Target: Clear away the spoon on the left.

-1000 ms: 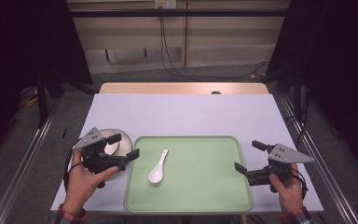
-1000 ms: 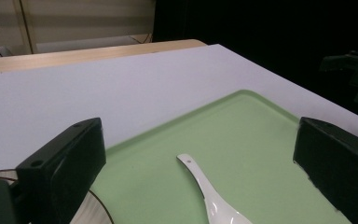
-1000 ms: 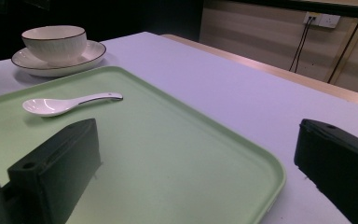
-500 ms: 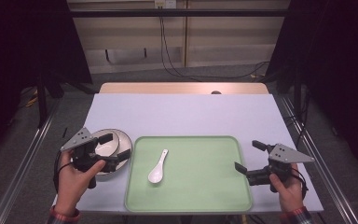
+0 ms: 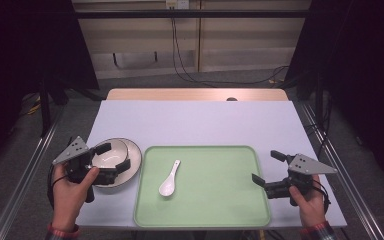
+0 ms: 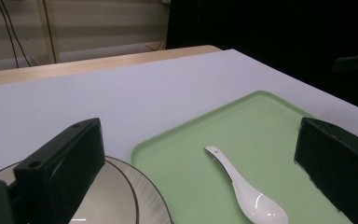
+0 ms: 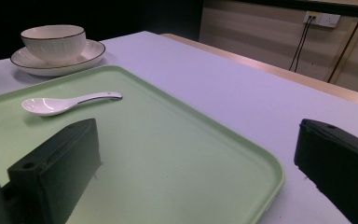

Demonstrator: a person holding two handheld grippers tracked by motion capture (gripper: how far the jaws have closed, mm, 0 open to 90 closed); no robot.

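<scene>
high view: the left gripper (image 5: 111,157) has drawn back toward the table's left edge since 1 s ago, when it hung at the near-left corner of the tray. its jaws are spread wide and pinch nothing, and they now bracket the small white ribbed ceramic bowl (image 5: 109,156) that sits on the matching white round saucer (image 5: 132,162), just left of the tray.

the right gripper (image 5: 267,167), jaws likewise spread and empty, hovers over the right edge of the pale green rounded plastic tray (image 5: 205,200) and has not shifted over the same interval.

the white ceramic soup spoon (image 5: 168,179) lies on the left part of the tray, bowl end toward the person, apart from both grippers.

left gripper view: the saucer rim (image 6: 121,186) passes under the left-hand jaw.

right gripper view: the bowl (image 7: 53,43) stands upright on its saucer (image 7: 91,52) beyond the spoon (image 7: 65,103).

judgement: the shift suggests that the bowl and saucer are the work in hand, probably a lift onto the tray. no grasp is made yet, so this step is only starting. the lavender table top (image 5: 195,122) is otherwise bare.
</scene>
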